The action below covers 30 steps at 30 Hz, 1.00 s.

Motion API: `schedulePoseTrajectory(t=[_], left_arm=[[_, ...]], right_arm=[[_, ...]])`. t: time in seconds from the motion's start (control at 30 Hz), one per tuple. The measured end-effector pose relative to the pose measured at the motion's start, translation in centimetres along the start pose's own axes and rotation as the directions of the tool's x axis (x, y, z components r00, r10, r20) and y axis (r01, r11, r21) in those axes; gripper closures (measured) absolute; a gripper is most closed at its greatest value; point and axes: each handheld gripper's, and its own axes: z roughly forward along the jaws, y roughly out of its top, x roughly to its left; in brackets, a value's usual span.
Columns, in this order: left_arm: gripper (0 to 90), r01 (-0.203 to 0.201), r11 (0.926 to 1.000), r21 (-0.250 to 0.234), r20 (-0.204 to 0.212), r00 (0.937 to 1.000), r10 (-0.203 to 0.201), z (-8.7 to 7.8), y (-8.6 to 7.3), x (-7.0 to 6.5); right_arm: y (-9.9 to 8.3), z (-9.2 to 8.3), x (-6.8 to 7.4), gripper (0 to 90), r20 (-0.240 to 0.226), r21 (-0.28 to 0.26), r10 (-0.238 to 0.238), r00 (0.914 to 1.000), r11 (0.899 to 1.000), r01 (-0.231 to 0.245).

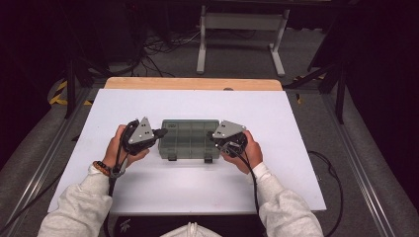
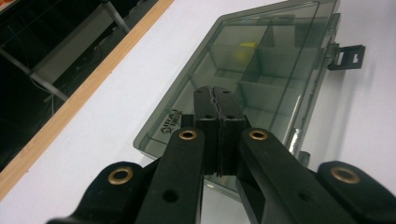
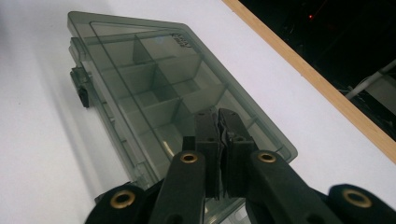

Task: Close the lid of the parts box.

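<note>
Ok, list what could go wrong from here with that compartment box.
1. Both latches hang unfastened, so the lid may flap open if the smoky plastic compartment box is lifted.
2. The left gripper and right gripper are shut at opposite ends; an uneven push could skid the box across the smooth white tabletop.

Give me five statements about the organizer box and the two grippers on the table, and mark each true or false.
1. The grey organizer box lies between the left gripper and the right gripper. True.
2. The box's lid stands wide open. False: the clear lid lies flat over the compartments.
3. The left gripper's jaws are shut with nothing between them. True.
4. The box sits on bare wood. False: it rests on the white table top; the wooden edge lies at the far side.
5. The right gripper is clamped on a latch. False: its jaws are shut and empty, at the box's end, with the latch apart from them.
</note>
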Motion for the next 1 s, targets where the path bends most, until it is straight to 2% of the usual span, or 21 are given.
schedulePoseTrajectory(t=[0.13,0.33,0.53,0.77,1.0], left_arm=[[89.6,-0.004,1.0000,0.001,0.004,1.0000,0.004,0.0,-0.3,-0.6],[89.6,0.033,0.9994,-0.012,0.012,0.9994,-0.033,0.1,-1.2,-1.2],[89.7,0.052,0.9986,-0.010,0.010,0.9986,-0.052,0.2,-1.7,-1.6],[89.7,0.057,0.9984,-0.004,0.015,0.9983,-0.057,0.5,-2.0,-2.2],[89.7,0.044,0.9990,0.007,0.022,0.9988,-0.044,1.0,-2.3,-2.7]], right_arm=[[-0.4,0.0,0.2,88.2,-0.007,0.006,0.000,1.0000,1.000,0.000],[-0.9,0.0,0.4,88.7,-0.014,0.006,0.013,0.9998,1.000,-0.013],[-1.6,0.1,0.4,88.7,-0.008,0.007,0.030,0.9995,1.000,-0.029],[-2.4,0.1,0.5,88.7,-0.004,-0.003,0.063,0.9980,0.998,-0.063],[-3.1,0.3,0.8,88.8,-0.001,-0.001,0.069,0.9976,0.998,-0.069]])
